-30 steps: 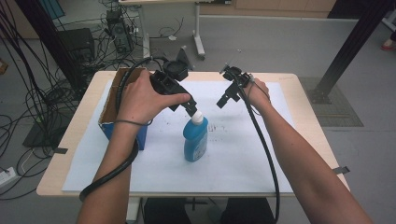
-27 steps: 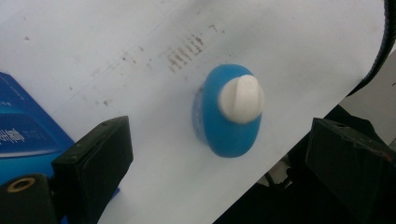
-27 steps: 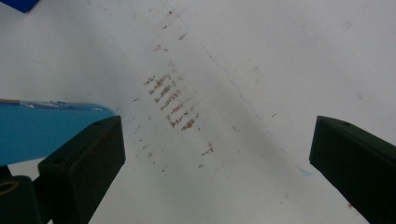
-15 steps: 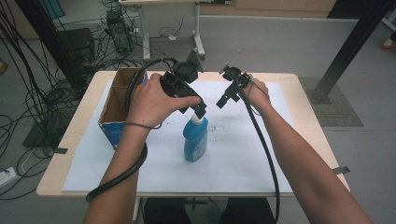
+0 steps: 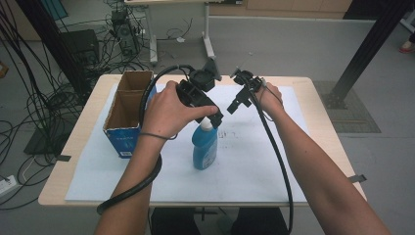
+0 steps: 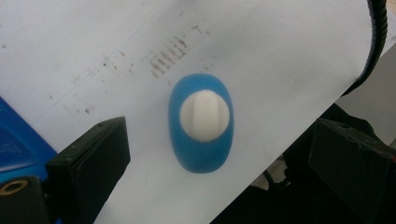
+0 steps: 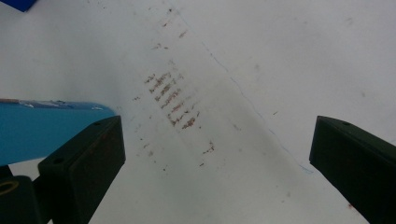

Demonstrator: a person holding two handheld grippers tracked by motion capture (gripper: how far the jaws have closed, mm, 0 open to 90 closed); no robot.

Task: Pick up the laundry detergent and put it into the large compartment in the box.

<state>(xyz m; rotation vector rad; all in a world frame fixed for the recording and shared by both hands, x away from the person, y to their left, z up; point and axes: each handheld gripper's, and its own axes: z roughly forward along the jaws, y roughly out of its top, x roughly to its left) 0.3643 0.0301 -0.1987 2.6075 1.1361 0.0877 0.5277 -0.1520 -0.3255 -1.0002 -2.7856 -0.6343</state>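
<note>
Hovering directly above the blue bottle [image 5: 204,147], the left tool [image 5: 215,119] has just been spreading its jaws, nothing gripped between them. Bottle stands upright mid-worktop [image 5: 303,88] on white paper [image 5: 274,161]. Right tool [image 5: 234,105], jaws spread, holds nothing beside it.

The left tongs [image 5: 215,120] point steeply down from a hand [image 5: 164,115] curled over their body, forearm coming up from about seven o'clock; their jaws have just been opening and now stand wide apart with nothing pressed between the pads. The right tongs [image 5: 234,105] hang at one o'clock from the left pair, tilted down toward seven o'clock, jaws likewise spread. The right hand [image 5: 270,98] seems to grip from behind, though it is small here.
</note>
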